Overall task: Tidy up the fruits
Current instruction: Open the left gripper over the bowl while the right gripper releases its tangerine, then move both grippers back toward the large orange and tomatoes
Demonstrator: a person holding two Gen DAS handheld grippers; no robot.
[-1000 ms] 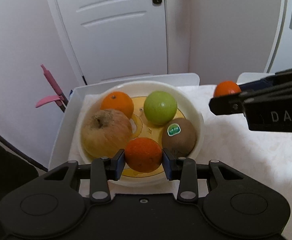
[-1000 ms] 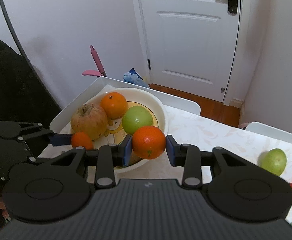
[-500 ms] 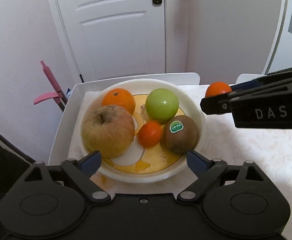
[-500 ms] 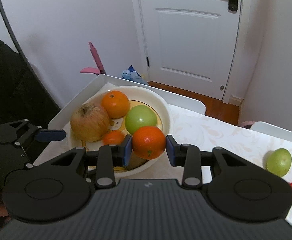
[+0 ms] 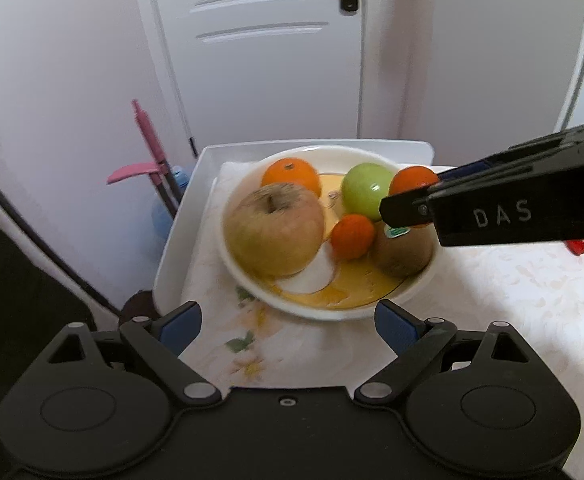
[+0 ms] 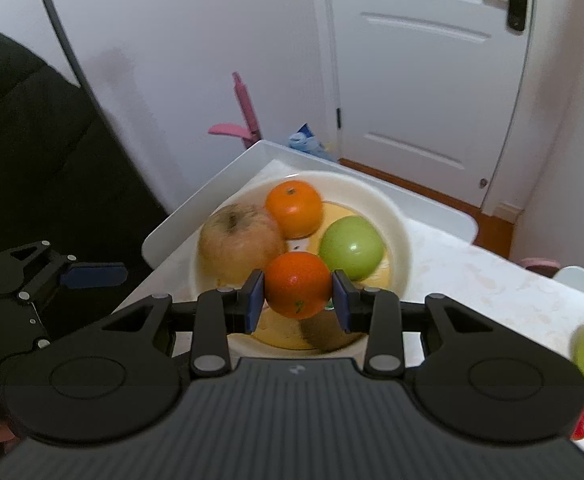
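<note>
White bowl [image 5: 420,276] with yellow centre; orange mandarin [image 6: 298,285]; green apple [image 6: 351,248]; brown kiwi [image 5: 402,250]; floral tablecloth [image 5: 512,300]

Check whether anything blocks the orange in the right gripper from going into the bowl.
Nothing visible blocks it. The right gripper holds the orange over the bowl, whose near middle is bare. The left gripper is open, outside the rim.
</note>
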